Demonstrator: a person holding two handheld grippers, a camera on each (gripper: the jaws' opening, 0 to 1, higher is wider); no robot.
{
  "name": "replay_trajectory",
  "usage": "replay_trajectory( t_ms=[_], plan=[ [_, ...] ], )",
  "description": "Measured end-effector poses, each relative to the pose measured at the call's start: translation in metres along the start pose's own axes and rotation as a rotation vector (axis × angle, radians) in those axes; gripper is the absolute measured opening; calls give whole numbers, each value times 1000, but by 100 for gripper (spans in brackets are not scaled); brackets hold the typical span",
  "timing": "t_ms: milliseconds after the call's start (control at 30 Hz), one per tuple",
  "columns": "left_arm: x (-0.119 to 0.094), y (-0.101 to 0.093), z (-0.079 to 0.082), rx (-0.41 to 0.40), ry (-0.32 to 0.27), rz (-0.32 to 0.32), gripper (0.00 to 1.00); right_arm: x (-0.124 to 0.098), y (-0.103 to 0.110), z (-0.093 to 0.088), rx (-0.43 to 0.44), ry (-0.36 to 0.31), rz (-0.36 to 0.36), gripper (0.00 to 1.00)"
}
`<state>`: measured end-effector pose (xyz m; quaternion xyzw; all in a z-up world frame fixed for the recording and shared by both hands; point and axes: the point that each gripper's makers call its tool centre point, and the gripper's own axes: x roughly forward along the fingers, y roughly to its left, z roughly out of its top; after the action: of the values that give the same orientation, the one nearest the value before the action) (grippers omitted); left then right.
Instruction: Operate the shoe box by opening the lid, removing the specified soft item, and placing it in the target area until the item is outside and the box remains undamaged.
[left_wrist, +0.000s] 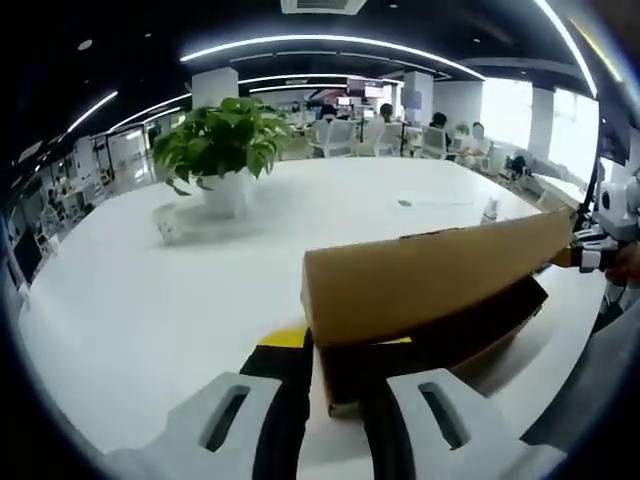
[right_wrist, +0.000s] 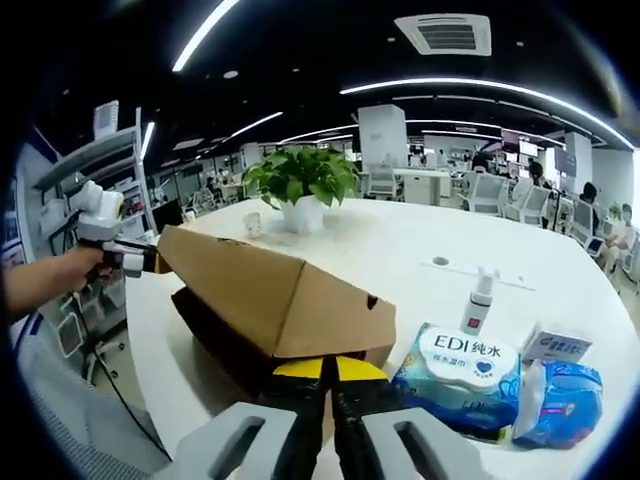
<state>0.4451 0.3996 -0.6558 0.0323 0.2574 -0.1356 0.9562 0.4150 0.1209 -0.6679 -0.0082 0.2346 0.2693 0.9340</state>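
Cardboard shoe box (left_wrist: 430, 300) lies on the white table (left_wrist: 150, 300), its long axis running from the left gripper (left_wrist: 335, 400) at one end to the right gripper (right_wrist: 332, 385) at the other. Its lid (right_wrist: 270, 290) is tilted up, hinged along one long side. Left jaws stand apart, the box end just beyond their tips. Right jaws are pressed together at the lid's corner, probably pinching it, though the contact is hidden. Potted plant (left_wrist: 222, 150) stands beyond; wipes pack (right_wrist: 465, 380) lies beside the box
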Motion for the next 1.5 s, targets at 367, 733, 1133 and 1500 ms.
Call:
replay_trajectory(
  t_ms=[367,733,1133,1500],
  plan=[
    [-1,-3,-9,20,25,-17,17,-5,6,-3,-16,-20,42,4],
    [-2,-8,-17,30,37,-37,21,-7,12,-8,-15,-24,77,9],
    [-2,-14,-28,48,57,-73,30,-7,19,-15,-45,-19,113,19],
    [0,-21,-37,62,76,-99,36,-5,23,-23,-54,1,124,21]
  ],
)
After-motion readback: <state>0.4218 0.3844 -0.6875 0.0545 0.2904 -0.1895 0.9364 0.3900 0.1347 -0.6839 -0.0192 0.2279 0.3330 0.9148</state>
